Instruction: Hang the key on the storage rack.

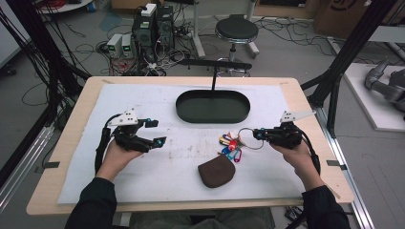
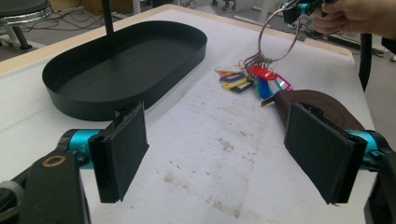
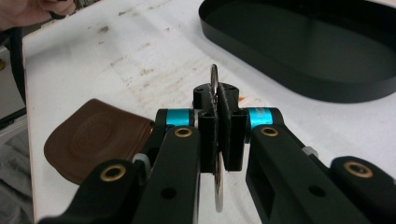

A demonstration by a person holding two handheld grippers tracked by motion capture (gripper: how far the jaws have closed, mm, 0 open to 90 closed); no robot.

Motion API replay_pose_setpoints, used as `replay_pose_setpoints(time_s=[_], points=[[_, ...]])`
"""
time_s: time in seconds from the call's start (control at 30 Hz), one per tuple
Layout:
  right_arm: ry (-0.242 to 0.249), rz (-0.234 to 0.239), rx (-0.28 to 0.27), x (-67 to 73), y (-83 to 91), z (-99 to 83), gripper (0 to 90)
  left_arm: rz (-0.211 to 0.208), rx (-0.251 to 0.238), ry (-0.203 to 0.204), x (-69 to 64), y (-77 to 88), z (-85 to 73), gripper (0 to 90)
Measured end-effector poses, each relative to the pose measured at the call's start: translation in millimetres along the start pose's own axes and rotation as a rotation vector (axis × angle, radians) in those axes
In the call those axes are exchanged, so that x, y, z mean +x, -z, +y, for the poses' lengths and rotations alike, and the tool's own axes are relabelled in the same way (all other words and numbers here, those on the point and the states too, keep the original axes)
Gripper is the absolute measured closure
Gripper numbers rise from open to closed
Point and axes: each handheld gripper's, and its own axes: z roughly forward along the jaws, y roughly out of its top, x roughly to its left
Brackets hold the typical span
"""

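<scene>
Left gripper [image 1: 154,133]: my jaws stand wide apart with nothing between them, left of the black tray [image 1: 213,106] and nearer me.
Brown pouch [image 1: 217,170]: flat on the mat, well in front of the tray.
Key ring [image 1: 246,138]: lifted in front of the tray's right end, coloured tags [image 1: 230,146] trailing on the mat.
Right gripper [image 1: 260,134]: my jaws are clamped tight on the ring's wire.

left gripper [image 1: 154,133]: jaws wide apart, hand under it | right gripper [image 1: 258,134]: jaws clamped together, level
</scene>
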Motion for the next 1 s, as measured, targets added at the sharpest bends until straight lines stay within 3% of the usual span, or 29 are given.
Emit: replay_pose_setpoints(time_s=[0.4,0.73,1.0], points=[[0.032,-0.006,-0.051,0.8,13.0,25.6,87.9,-0.009,-0.01,-0.016,-3.7,1.7,1.6,21.3],[0.095,-0.015,-0.091,-2.0,22.3,65.7,87.9,-0.011,-0.014,-0.018,-5.1,2.1,2.6,21.3],[0.111,-0.033,-0.112,-12.7,22.2,92.1,88.0,-0.024,-0.017,-0.027,-8.8,-2.0,5.6,21.3]])
